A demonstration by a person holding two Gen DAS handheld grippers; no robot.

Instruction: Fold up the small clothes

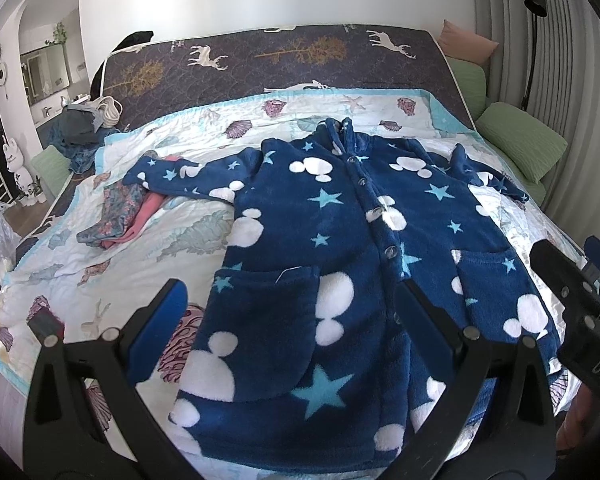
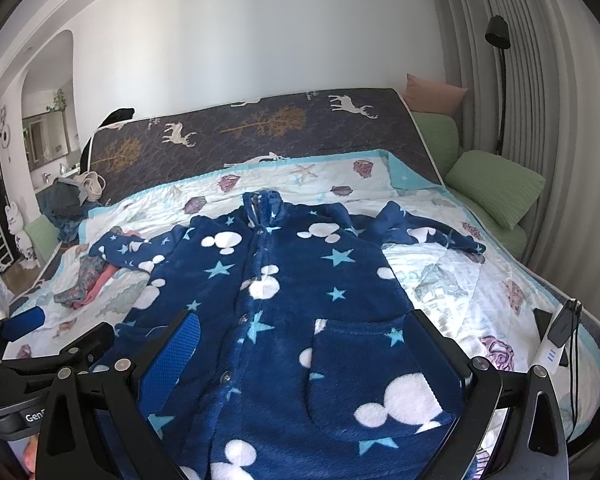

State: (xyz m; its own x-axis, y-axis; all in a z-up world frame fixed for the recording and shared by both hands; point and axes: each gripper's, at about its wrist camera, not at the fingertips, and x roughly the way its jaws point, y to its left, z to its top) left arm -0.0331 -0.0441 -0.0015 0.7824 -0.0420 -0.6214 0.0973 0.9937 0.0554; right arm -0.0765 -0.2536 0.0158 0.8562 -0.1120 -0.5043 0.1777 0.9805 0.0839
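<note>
A small navy fleece robe (image 1: 332, 264) with white mouse heads and light blue stars lies flat and buttoned on the bed, sleeves spread to both sides; it also shows in the right wrist view (image 2: 300, 320). My left gripper (image 1: 292, 292) is open and empty, hovering over the robe's lower left part near the pocket. My right gripper (image 2: 304, 324) is open and empty over the robe's lower right part near the other pocket. The right gripper's body shows at the right edge of the left wrist view (image 1: 572, 292).
The robe lies on a white seashell quilt (image 1: 148, 240) over a dark deer-print mattress (image 1: 260, 60). Folded floral and pink clothes (image 1: 124, 212) sit at the left. A clothes pile (image 1: 84, 128) is at the far left corner. Green cushions (image 1: 520, 140) line the right. A cabled device (image 2: 556, 340) lies at the right edge.
</note>
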